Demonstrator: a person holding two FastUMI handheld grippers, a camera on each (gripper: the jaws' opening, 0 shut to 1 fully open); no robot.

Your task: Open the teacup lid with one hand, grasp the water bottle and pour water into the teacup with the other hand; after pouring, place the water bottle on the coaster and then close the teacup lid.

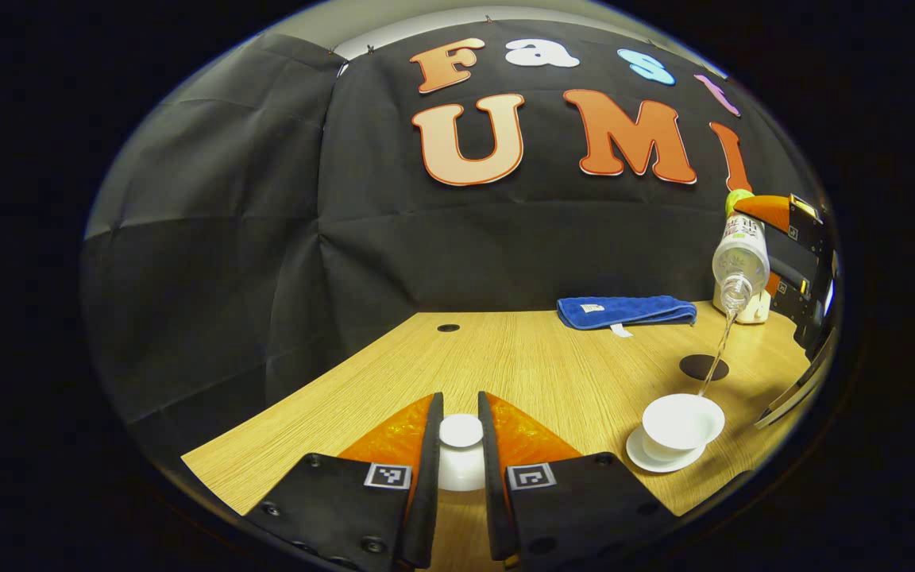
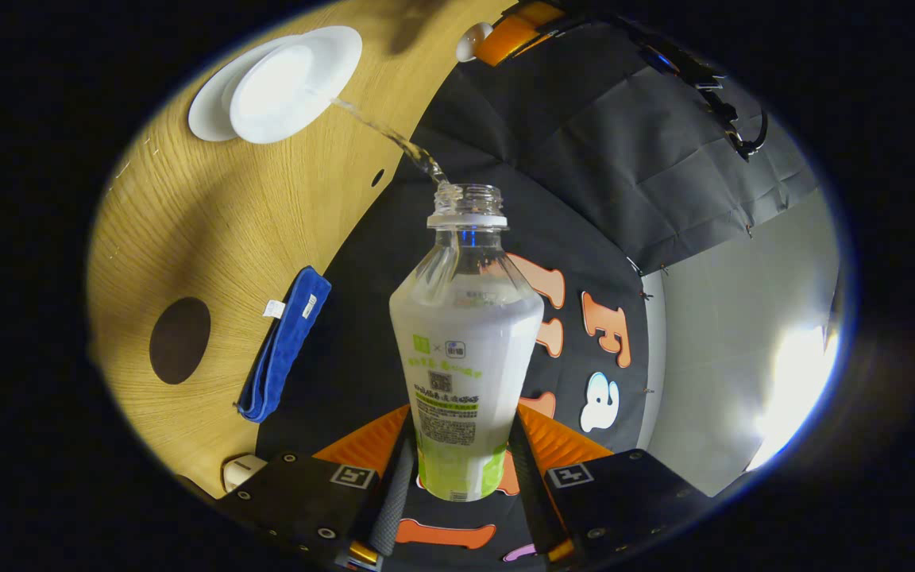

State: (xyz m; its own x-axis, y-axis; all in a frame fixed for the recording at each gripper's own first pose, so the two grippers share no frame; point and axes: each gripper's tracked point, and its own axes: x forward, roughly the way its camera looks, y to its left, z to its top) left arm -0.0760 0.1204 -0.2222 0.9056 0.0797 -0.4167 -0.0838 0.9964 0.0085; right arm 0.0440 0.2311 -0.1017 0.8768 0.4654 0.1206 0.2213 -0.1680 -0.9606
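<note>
One stream [image 2: 394,137], bottle [image 2: 461,349] to teacup [image 2: 279,83]

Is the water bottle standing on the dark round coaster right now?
No; the water bottle is held tilted above the table, pouring into the teacup, and the coaster lies bare.

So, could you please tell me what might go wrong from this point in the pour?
1. The water stream lands near the rim of the teacup, so a small drift of the water bottle could wet the table.
2. The left gripper grips only the knob of the lid; it could slip.
3. The cup looks small; it may overflow.
</note>
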